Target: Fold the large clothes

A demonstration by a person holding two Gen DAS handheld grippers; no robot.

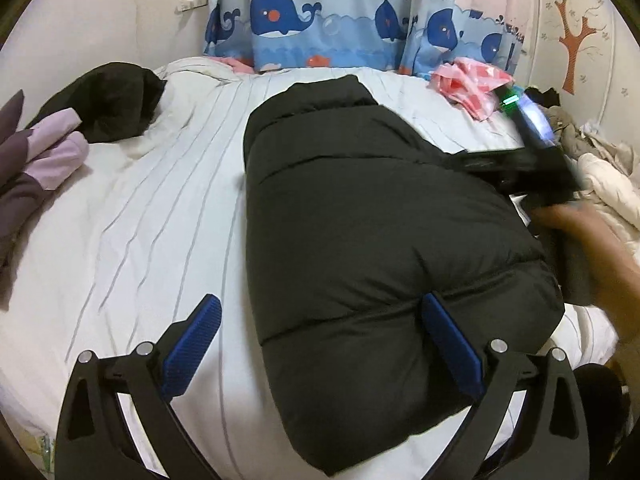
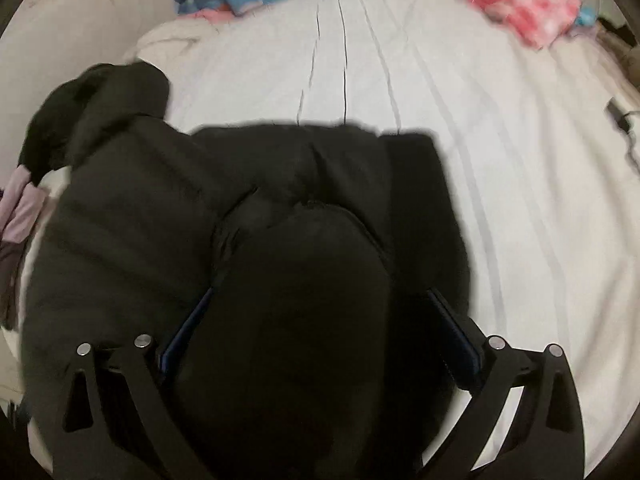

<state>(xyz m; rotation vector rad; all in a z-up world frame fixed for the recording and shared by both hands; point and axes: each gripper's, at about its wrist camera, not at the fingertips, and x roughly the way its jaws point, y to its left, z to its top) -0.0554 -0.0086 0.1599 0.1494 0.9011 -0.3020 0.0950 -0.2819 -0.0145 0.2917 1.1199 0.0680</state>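
Left wrist view: the black puffer jacket (image 1: 360,220) lies on the bed (image 1: 160,220), folded into a long padded bundle. Its long axis runs from the near edge of the bed toward the whale-print curtain (image 1: 320,20), with the narrower rounded end pointing at the curtain. The shell is matte, quilted in wide horizontal channels, and puffy. The left gripper (image 1: 320,344) is spread wide and grasps nothing; one blue ribbed pad (image 1: 192,352) is over the sheet, the other over the jacket's near end. The bed sheet is pale with thin dark stripes and shallow creases. A second dark garment (image 1: 108,100) and a lilac-and-purple garment (image 1: 44,152) lie at the left of the bed; a pink-and-white cloth (image 1: 468,80) lies near the curtain on the right, beside a heap of pale clothes (image 1: 600,176). The right gripper (image 1: 532,160) appears blurred at the jacket's right side, held by a hand (image 1: 592,248). Right wrist view: the right gripper (image 2: 320,344) straddles a thick black fold of the jacket (image 2: 280,280), fingers wide apart on either side; whether the pads press the fabric cannot be told. This view is motion-blurred.
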